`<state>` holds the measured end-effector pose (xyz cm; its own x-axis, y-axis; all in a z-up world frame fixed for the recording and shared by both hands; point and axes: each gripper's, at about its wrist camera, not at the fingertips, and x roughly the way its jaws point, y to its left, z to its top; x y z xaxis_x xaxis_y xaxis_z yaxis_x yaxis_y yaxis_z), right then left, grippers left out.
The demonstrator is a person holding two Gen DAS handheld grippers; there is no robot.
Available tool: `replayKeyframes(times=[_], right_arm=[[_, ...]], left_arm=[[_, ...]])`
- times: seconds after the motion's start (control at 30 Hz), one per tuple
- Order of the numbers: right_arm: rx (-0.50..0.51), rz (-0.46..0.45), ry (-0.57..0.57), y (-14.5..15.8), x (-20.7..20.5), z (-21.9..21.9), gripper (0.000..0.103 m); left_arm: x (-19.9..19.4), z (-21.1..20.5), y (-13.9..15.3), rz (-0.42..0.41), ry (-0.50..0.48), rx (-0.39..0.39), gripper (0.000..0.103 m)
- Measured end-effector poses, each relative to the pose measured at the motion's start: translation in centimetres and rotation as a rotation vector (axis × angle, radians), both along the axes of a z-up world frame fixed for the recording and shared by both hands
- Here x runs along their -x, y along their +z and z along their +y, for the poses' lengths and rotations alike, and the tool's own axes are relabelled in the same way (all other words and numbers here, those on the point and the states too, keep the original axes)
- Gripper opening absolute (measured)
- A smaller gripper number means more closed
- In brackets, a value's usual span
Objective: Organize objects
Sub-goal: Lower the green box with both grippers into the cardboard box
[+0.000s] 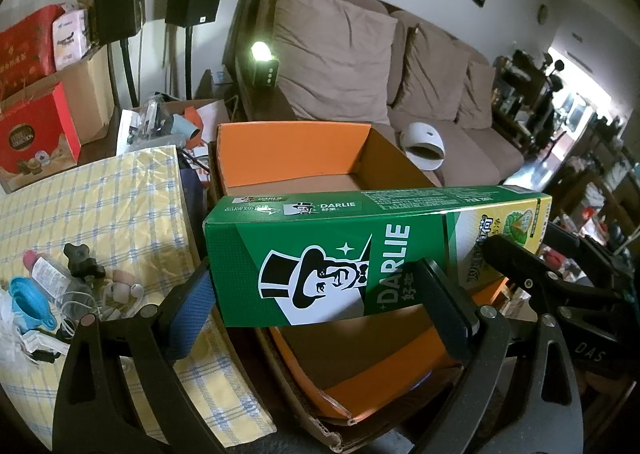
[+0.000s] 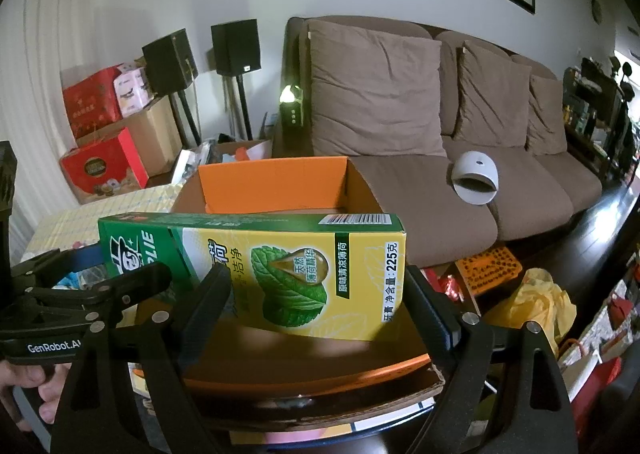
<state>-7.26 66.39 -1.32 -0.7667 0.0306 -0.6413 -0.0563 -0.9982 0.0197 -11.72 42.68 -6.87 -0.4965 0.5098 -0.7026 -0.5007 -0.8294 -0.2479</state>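
Both pairs of fingers clasp the long green toothpaste box between them: the left gripper grasps its hat-logo end, the right gripper its yellow mint-leaf end. The carton hangs level above the open orange-lined cardboard box, beside the yellow-checked table, with the brown sofa behind.

**What my tongs touch**

My carton is glossy printed card. The box is matt corrugated cardboard, orange-lined. My pads are blue, dimpled rubber on matt black plastic with metal rivets. The tablecloth is checked cloth, the sofa soft brown fabric.
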Motion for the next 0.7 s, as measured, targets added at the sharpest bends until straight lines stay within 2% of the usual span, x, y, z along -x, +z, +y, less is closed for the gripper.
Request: replayKeyframes(times=[0.7], right_arm=[[-0.008,0.005,-0.033,0.4,-0.6,1.0,0.087]], left_arm=[[-0.2,1.3,0.0,0.004,-0.005,-0.014,0.095]])
